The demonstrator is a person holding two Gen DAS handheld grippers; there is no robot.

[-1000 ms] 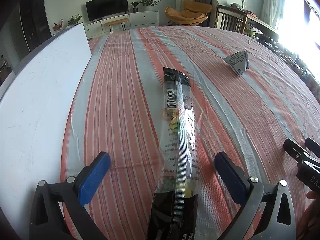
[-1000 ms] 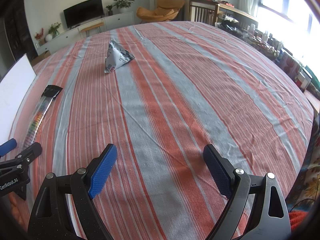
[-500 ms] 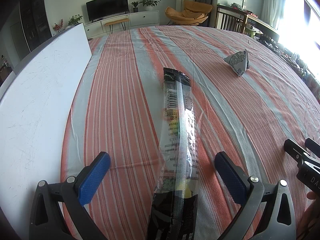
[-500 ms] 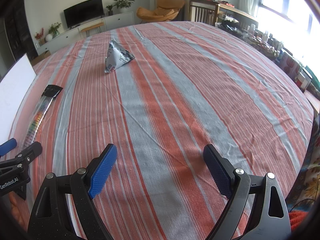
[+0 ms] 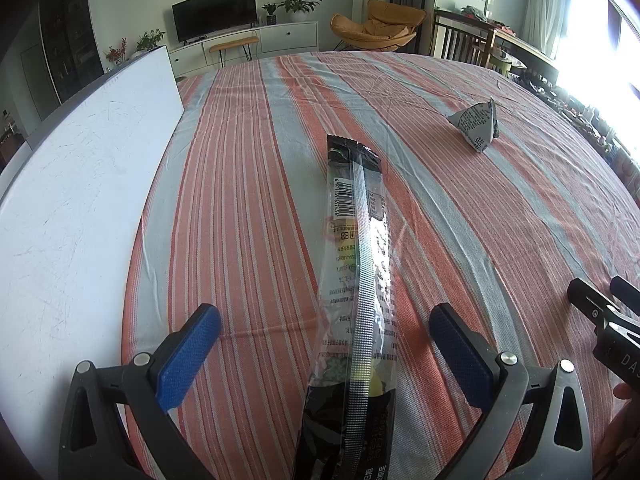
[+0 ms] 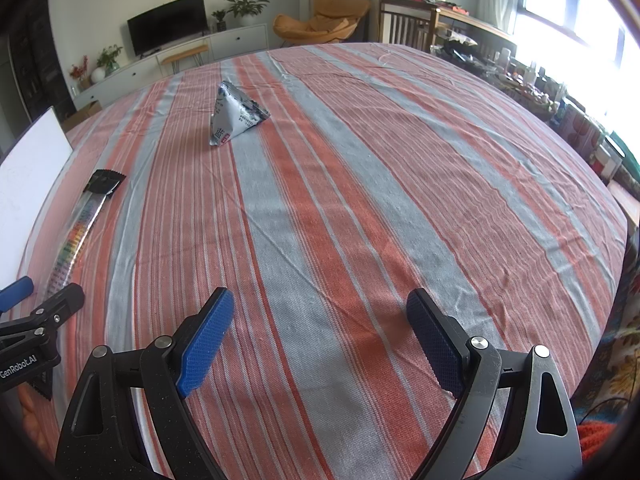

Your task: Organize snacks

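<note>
Snack stick pack [image 5: 358, 280] lies flat on striped cloth [image 5: 240, 184], running between L gripper [image 5: 324, 320] fingers, spread wide, not touching it; white board [image 5: 80, 184] alongside. R gripper [image 6: 320, 312] fingers also wide apart over bare cloth; pyramid snack pouch [image 6: 236, 116] well ahead.

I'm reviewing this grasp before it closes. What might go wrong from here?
The long snack packet lies lengthwise between the open left gripper fingers; its thin film may crumple or slip when pinched. The striped tablecloth beneath could get caught too. The right gripper is open over bare cloth, far from the triangular pouch.
</note>
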